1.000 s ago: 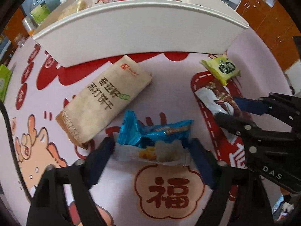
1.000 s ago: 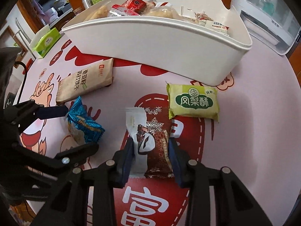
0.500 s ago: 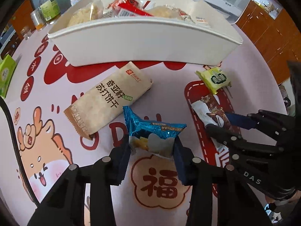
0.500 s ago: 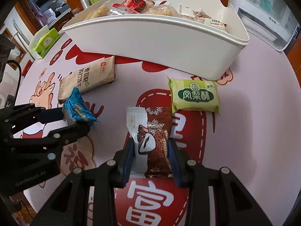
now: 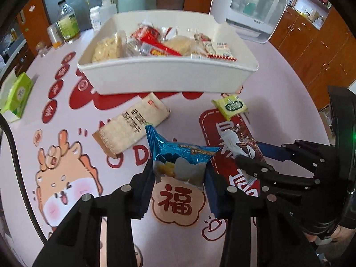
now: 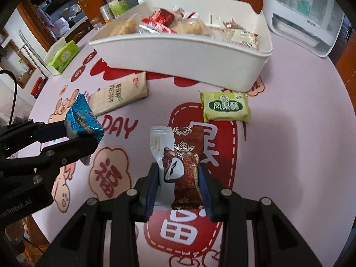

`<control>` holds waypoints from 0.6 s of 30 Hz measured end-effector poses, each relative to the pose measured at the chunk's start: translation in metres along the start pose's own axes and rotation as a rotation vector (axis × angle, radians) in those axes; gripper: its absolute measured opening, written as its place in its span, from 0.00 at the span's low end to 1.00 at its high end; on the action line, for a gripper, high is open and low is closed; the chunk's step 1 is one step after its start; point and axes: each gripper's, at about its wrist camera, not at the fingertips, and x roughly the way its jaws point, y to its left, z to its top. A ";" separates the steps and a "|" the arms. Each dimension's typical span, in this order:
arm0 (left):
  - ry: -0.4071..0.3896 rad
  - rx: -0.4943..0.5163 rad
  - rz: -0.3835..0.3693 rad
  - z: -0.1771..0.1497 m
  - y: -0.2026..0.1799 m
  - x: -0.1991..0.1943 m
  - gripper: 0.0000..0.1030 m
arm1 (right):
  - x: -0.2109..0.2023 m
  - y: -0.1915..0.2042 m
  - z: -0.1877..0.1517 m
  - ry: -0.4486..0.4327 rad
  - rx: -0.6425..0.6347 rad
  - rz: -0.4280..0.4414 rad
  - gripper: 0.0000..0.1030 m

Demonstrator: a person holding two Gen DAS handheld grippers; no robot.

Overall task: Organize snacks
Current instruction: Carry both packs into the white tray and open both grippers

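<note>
My left gripper [image 5: 179,174] is shut on a blue foil snack packet [image 5: 178,155], which hangs above the pink printed tablecloth; the same blue packet [image 6: 83,116] shows at the left of the right wrist view. My right gripper [image 6: 179,173] is shut on a brown and white snack packet [image 6: 180,155], also lifted off the cloth. A beige cracker pack [image 5: 131,125] and a green pastry packet [image 6: 224,106] lie flat in front of the white bin [image 5: 166,77], which holds several snacks.
A green tissue box [image 5: 15,94] sits at the table's left edge. Bottles and jars [image 5: 67,25] stand behind the bin at the left, a white appliance [image 5: 249,11] behind it at the right. Wooden cabinets line the right side.
The left gripper closed on the blue packet and lifted it off the cloth. The right gripper rose slightly with the brown packet. The bin's inside now shows from above.
</note>
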 end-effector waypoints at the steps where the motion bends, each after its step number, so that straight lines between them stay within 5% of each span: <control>1: -0.006 0.001 0.005 0.001 0.000 -0.003 0.39 | -0.004 0.000 0.001 -0.009 -0.003 0.000 0.34; 18: -0.243 0.105 0.196 0.058 -0.012 -0.121 0.40 | -0.123 0.000 0.053 -0.243 -0.066 -0.033 0.34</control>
